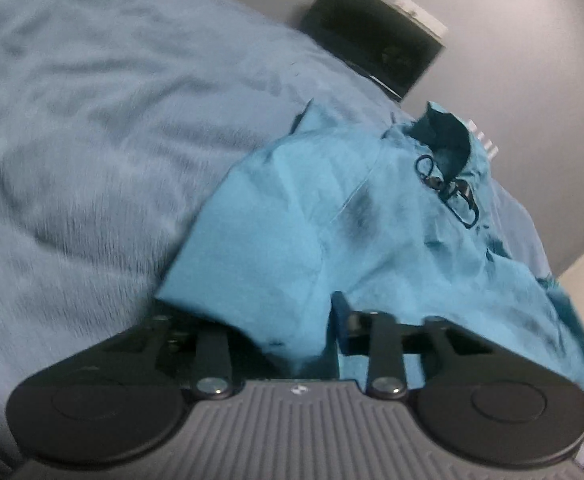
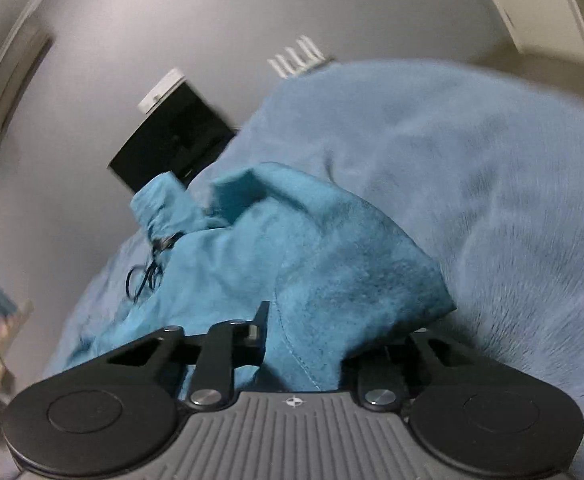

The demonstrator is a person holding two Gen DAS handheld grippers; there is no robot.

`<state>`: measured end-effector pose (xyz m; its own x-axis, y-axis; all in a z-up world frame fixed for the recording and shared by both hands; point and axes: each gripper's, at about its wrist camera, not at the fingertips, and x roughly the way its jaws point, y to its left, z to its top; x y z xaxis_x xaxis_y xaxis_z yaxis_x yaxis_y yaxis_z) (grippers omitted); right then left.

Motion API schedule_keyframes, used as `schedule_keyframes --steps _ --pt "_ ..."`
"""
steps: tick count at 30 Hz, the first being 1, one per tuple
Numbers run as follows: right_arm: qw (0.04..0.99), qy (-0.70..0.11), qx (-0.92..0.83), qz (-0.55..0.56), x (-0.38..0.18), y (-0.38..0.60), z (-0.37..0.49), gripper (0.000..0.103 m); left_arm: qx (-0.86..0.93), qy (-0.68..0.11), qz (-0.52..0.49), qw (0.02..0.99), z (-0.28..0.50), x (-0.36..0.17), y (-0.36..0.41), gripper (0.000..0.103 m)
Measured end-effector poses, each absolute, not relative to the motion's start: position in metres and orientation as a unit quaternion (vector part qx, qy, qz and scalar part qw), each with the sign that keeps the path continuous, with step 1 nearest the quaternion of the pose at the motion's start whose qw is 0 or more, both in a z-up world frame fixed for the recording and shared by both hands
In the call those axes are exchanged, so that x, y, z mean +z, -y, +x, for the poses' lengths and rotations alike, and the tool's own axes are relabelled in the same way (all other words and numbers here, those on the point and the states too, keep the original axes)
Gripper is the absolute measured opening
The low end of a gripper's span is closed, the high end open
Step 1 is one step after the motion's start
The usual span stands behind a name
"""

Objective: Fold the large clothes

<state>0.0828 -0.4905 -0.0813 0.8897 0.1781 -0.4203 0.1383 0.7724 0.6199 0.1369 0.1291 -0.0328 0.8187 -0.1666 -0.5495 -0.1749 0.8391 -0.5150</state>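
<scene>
Your left gripper [image 1: 292, 340] is clenched on a bunched edge of the teal, suede-like hooded garment [image 1: 371, 220]; cloth fills the gap between its black fingers [image 1: 341, 320] and spills over the near jaw. Your right gripper [image 2: 303, 344] is likewise clamped on the same garment [image 2: 292, 260], a stitched seam running straight into the pinch. No earlier view to compare, so only the grips as they stand.

Garment: lies crumpled on a pale grey-blue fleecy blanket [image 1: 92, 140] that covers the bed. Hood opening and a looped black drawcord [image 1: 447, 184] sit at the far end, seen from both wrists [image 2: 148, 272]. The cloth rises toward each gripper, so the held edge looks lifted off the blanket; the far part rests on it.

Step in hand, as I judge it: both corners of the near edge are taken, fold not yet made. The body is wrinkled, nothing doubled over.

Next move calls for: keep both grips firm, draw the two held points apart to pull the edge taut, then carry it level over toward the hood end. Move both hands together, or the cloth will skew. Watch the drawcord; it may snag or bunch under the fold.

Outward: a black boxy cabinet [image 1: 371, 36] with a white object on top [image 1: 421, 14] stands against the grey wall [image 2: 132, 20] beyond the bed. A white ribbed radiator top [image 2: 297, 58] shows behind the blanket. Both views are blurred.
</scene>
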Motion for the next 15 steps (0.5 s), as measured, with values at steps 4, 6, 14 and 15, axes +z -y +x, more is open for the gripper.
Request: schedule_keyframes --steps 4,6,14,15 --pt "0.922 -0.235 0.021 0.306 -0.050 0.474 0.060 0.019 0.006 -0.305 -0.207 0.930 0.129 -0.010 -0.127 0.021" --pt "0.929 -0.242 0.027 0.279 -0.040 0.463 0.047 0.019 0.010 -0.310 -0.188 0.932 0.132 -0.003 -0.129 0.020" --pt "0.924 -0.291 0.044 0.243 -0.013 0.452 -0.006 0.019 0.001 -0.331 -0.177 0.927 0.110 0.011 -0.138 0.020" --pt "0.923 -0.294 0.044 0.243 -0.010 0.454 -0.010 0.020 -0.001 -0.334 -0.167 0.928 0.103 0.012 -0.138 0.020"
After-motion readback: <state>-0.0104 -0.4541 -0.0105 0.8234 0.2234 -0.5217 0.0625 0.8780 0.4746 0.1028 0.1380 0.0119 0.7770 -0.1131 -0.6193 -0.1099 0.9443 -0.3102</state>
